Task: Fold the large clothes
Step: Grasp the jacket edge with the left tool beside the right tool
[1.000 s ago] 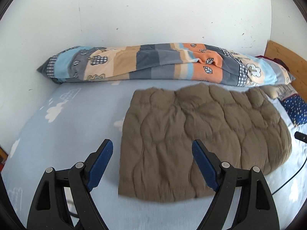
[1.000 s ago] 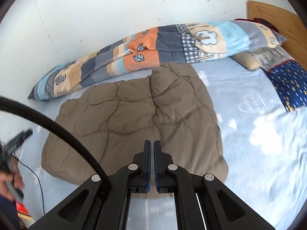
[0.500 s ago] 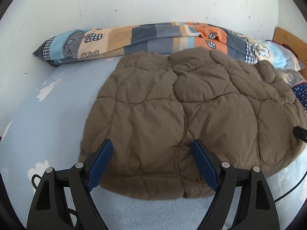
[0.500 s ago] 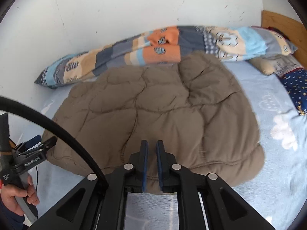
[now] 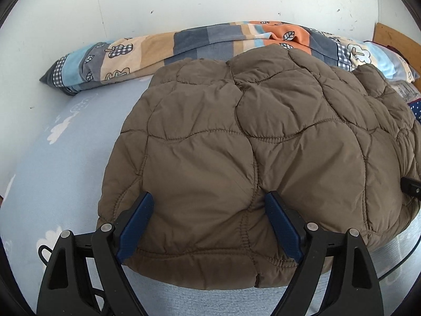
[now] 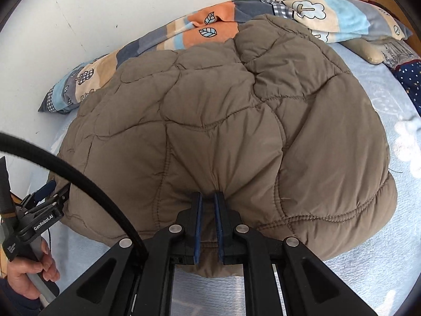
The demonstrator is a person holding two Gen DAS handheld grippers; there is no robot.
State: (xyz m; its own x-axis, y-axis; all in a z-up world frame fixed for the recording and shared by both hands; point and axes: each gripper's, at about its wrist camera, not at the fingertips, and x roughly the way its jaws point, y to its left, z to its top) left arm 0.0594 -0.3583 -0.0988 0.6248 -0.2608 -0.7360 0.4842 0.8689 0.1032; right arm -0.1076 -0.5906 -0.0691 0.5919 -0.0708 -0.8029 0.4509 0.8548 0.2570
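Observation:
A brown quilted jacket [image 5: 250, 131] [image 6: 223, 105] lies spread flat on a light blue bed sheet [image 5: 65, 171]. My left gripper [image 5: 209, 194] straddles the jacket's near hem at its left end. Its jaws are opening, the blue pads [image 5: 136, 223] stand wide apart, and neither presses the cloth. My right gripper [image 6: 208, 194] is nearly shut on the near hem further right, with a thin fold of jacket cloth between its pads and creases gathering at its tips. The right wrist view also shows the left gripper [image 6: 56, 191] at the far left, held by a hand [image 6: 29, 276].
A rolled patchwork blanket [image 5: 197, 39] [image 6: 210, 23] lies along the white wall behind the jacket. Pillows, one navy with dots [image 6: 410, 79], and a wooden headboard [image 5: 394, 39] are at the right. A black cable [image 6: 79, 179] crosses the right wrist view's left side.
Both grippers have come down and closer to the jacket's near hem. The right gripper, fully shut in the air before, now has jacket cloth between its pads.

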